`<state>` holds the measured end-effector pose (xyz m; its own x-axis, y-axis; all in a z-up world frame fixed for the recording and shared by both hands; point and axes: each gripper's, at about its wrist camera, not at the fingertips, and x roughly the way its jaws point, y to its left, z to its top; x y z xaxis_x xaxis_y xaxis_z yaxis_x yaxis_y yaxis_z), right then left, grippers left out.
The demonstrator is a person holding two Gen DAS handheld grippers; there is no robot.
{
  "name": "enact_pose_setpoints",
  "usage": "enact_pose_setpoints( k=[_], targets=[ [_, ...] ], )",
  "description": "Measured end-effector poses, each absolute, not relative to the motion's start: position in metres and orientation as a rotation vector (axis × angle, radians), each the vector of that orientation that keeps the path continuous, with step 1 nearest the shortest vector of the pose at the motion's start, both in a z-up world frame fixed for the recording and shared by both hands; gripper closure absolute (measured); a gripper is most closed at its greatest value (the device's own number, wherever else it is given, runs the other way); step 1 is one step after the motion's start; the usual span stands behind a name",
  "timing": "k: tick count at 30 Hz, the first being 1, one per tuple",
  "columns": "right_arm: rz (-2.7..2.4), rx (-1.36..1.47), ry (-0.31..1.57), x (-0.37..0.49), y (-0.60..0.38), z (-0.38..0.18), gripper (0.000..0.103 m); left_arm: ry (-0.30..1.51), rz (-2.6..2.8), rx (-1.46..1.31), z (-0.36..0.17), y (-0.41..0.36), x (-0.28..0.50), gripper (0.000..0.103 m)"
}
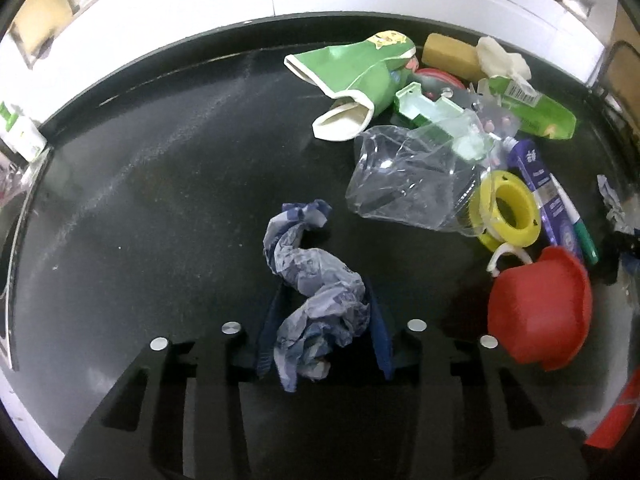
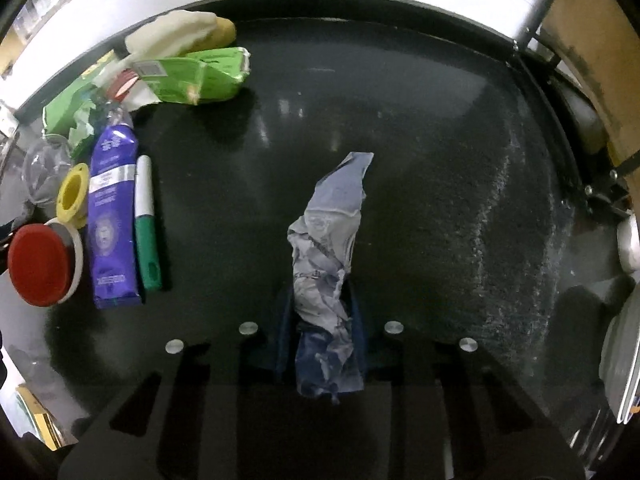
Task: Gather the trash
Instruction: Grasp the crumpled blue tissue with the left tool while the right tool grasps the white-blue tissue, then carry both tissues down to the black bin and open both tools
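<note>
Two claws: each closed down on its own crumpled paper scrap.
Left claw (image 1: 320, 344): pads pinch the near end of a twisted blue-white wad (image 1: 316, 280); its length snakes away forward.
Right claw (image 2: 320, 344): grips a long paper strip (image 2: 328, 264), lying straight ahead.
Table (image 2: 440, 160): both scraps rest on it.
Clutter: tube (image 2: 110, 216), red lid (image 2: 38, 264) lie left of right claw.

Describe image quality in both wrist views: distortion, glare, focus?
Left wrist: strong fisheye bending of the black table edge, dark corners, glints on the clear plastic bag. Right wrist: same bending, streaky ceiling-light reflections on the table, crumpled wrapper fairly sharp, edges soft.
</note>
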<state>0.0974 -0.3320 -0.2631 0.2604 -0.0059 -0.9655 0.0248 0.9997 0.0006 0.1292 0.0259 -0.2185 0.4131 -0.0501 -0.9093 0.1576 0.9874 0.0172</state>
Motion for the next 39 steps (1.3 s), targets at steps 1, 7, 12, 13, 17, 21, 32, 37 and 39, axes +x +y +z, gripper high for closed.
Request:
enact_pose_setpoints(
  k=[1,7,12,13,17,21,32,37,39],
  targets=[
    [-0.018,0.018,1.299,0.097,-0.331,-0.260,0.078,1.136,-0.129,0.102,-0.217,0.024,0.128,0.067],
    [-0.012,0.030,1.261,0.096,-0.323,-0.239,0.078,1.122,-0.117,0.093,-0.203,0.023,0.130,0.068],
    [0.003,0.018,1.222,0.095,-0.315,-0.210,0.078,1.109,-0.101,0.077,-0.180,0.025,0.127,0.068],
    [0.007,0.014,1.206,0.092,-0.311,-0.201,0.078,1.103,-0.096,0.072,-0.172,0.027,0.125,0.068],
    [0.037,-0.013,1.125,0.086,-0.294,-0.168,0.078,1.087,-0.078,0.055,-0.141,0.025,0.106,0.068],
    [0.106,-0.038,1.076,0.079,-0.269,-0.133,0.078,1.068,-0.050,0.045,-0.108,0.031,0.076,0.068],
    [0.409,-0.154,0.971,0.054,-0.136,-0.068,0.078,1.018,0.120,-0.062,-0.053,0.106,-0.002,0.068],
    [0.625,-0.239,0.942,0.040,-0.041,-0.060,0.078,1.000,0.271,-0.153,-0.051,0.169,-0.046,0.068],
    [0.717,-0.274,0.942,0.030,0.000,-0.062,0.078,0.994,0.341,-0.191,-0.054,0.195,-0.068,0.068]
  ],
)
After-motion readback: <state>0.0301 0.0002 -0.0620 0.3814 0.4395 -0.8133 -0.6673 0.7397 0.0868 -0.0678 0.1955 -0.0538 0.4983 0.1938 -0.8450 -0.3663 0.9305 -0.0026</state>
